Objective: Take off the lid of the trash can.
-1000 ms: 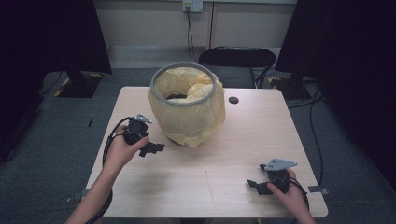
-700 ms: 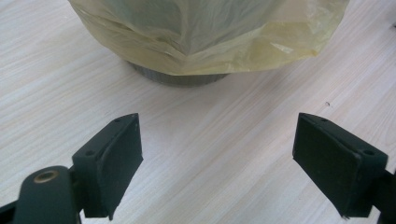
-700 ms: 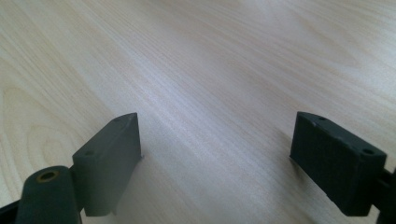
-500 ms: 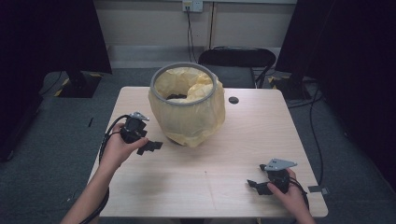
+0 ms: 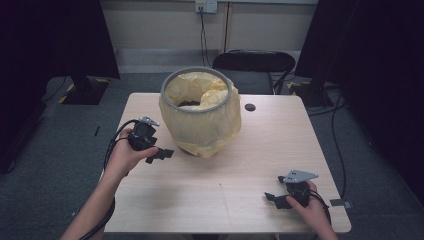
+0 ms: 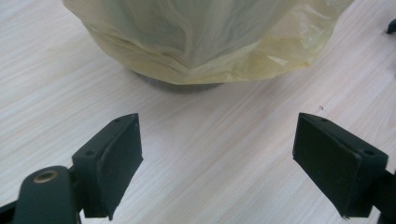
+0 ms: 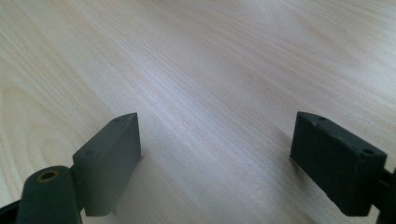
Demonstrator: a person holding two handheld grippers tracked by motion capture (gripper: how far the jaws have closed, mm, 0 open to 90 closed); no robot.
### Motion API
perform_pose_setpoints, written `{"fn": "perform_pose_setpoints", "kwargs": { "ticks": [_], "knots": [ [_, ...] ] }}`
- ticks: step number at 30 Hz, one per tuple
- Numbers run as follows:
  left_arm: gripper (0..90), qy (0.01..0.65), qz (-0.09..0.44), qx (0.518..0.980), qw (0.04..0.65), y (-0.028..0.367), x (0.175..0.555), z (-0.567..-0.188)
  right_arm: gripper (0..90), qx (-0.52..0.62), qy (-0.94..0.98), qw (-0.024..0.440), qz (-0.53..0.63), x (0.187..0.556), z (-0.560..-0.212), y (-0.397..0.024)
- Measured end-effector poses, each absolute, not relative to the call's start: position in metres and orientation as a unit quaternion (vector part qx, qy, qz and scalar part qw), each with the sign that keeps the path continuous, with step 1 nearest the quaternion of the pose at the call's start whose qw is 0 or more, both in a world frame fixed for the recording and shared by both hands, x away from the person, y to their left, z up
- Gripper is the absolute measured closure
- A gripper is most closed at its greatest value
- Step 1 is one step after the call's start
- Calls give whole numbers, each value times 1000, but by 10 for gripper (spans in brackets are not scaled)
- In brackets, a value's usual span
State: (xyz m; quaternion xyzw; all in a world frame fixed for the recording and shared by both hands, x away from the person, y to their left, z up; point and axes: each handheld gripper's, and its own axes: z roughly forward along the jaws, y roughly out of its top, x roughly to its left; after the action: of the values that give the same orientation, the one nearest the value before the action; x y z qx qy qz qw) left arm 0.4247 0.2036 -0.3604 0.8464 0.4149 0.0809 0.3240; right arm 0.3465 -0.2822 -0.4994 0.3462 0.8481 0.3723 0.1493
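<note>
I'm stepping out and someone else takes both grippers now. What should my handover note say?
Left gripper: open, holding nothing, pointed at the foot of the bin, just short of the yellow bag.
Right gripper: open, holding nothing, low over the table near its front right corner.
Bin stands at the table's far middle, the bag lining it and folded down over the rim.
Done: nothing gripped yet.
Left: probably grip the bag's hanging edge.

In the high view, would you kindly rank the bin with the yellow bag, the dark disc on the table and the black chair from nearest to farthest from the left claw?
Measured from the left claw:
1. Bin with the yellow bag, just ahead of the claw, mid-table.
2. Dark disc, on the table past the bin, on its far right side.
3. Black chair, behind the table's far edge.
</note>
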Motion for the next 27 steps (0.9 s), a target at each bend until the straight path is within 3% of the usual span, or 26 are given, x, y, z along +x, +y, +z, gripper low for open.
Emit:
{"fn": "perform_pose_setpoints", "kwargs": {
  "ticks": [27],
  "knots": [
    [156,433,82,831,341,217,437,-309,154,345,849,148,373,347,-499,-283]
  ]
}}
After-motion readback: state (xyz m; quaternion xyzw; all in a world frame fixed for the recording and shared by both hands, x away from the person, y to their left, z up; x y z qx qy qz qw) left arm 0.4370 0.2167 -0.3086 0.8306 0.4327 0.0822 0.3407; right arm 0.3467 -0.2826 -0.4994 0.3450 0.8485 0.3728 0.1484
